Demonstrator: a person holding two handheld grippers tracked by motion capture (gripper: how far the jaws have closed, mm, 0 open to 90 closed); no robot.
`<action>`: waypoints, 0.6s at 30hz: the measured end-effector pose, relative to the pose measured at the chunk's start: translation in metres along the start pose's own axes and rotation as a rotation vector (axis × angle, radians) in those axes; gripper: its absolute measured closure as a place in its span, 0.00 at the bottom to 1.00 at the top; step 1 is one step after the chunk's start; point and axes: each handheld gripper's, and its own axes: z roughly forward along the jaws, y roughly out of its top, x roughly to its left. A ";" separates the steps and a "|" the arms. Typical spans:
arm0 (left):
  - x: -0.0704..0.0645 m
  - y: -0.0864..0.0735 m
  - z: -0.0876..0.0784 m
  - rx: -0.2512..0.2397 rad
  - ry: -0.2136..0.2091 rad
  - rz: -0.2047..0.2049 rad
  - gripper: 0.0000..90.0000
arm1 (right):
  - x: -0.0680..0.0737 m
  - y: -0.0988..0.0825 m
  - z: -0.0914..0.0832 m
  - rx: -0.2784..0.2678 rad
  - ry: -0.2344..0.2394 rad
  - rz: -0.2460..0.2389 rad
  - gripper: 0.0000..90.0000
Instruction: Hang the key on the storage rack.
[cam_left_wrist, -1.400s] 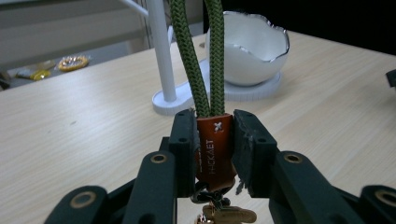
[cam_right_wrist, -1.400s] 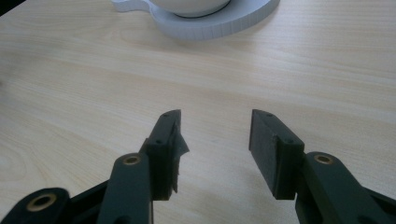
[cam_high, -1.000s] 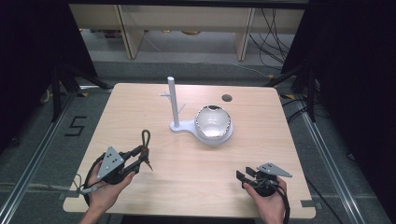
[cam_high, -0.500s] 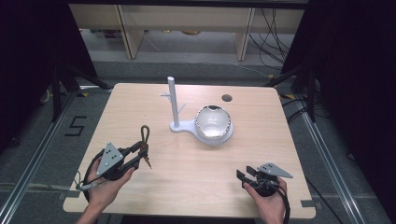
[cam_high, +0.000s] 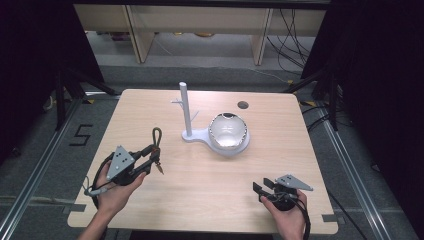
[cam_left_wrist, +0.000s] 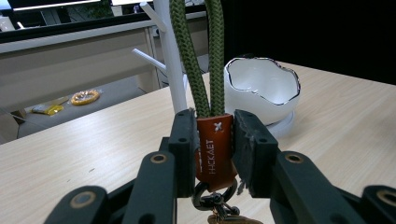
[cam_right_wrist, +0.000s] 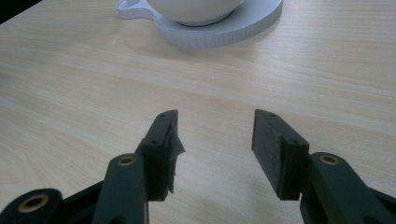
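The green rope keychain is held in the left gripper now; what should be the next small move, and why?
Probably carry it up and forward toward the white stand. The left gripper is shut on the keychain at its brown leather tab, with the green loop free above the jaws, and the stand's side pegs are bare, so the loop could hang there. The right gripper rests open.

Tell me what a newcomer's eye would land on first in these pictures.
First, the green rope keychain with its orange leather tab, clamped upright in the left gripper at the table's left front. Next, the white bowl with a wavy rim on the white stand at mid-table. The right gripper hangs open over bare wood.
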 end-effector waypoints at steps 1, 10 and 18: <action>0.000 0.000 0.000 0.000 0.000 0.000 0.77 | 0.000 0.000 0.000 0.000 -0.001 0.000 0.57; 0.004 0.003 0.011 0.001 -0.002 0.000 0.77 | -0.004 0.000 0.000 -0.014 -0.007 -0.049 0.57; 0.008 0.009 0.018 0.012 0.001 0.012 0.77 | -0.004 0.000 0.001 -0.016 -0.001 -0.043 0.57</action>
